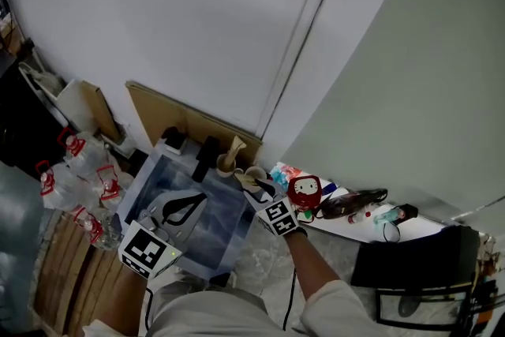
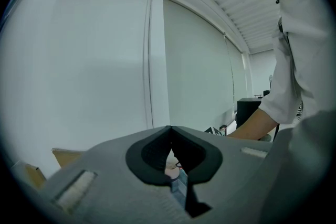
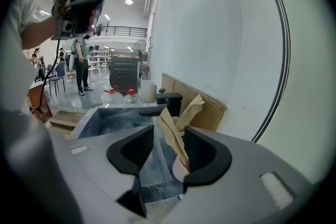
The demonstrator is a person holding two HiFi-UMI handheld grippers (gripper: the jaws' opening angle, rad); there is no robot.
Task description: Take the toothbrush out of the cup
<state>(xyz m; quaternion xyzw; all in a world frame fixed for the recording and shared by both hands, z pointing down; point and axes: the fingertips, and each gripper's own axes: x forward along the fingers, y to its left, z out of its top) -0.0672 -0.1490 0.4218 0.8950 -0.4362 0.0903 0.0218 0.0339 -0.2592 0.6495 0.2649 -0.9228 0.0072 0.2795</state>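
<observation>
Right claw (image 3: 169,129) gapes wide around the tan paper-wrapped toothbrush (image 3: 173,140), apparently not gripping yet, so it stands unlifted in the pale round cup (image 3: 181,171) just below; left claw (image 2: 170,135) is closed, empty.

Both tools are pale grey with black jaw linings – the left tool (image 2: 170,131) and the right tool (image 3: 169,129) alike – and each marker cube (image 1: 148,250) bears black-and-white squares. The toothbrush (image 3: 173,140) is wrapped in tan paper; its cup (image 3: 180,171) is off-white. The basin (image 1: 229,229) is mottled blue-grey, the tap (image 1: 207,154) black, the cardboard (image 1: 170,116) brown. Clear bottles (image 1: 75,147) have red caps, and a round red object (image 1: 304,190) shows a white patch. The wall (image 1: 197,12) is plain white
</observation>
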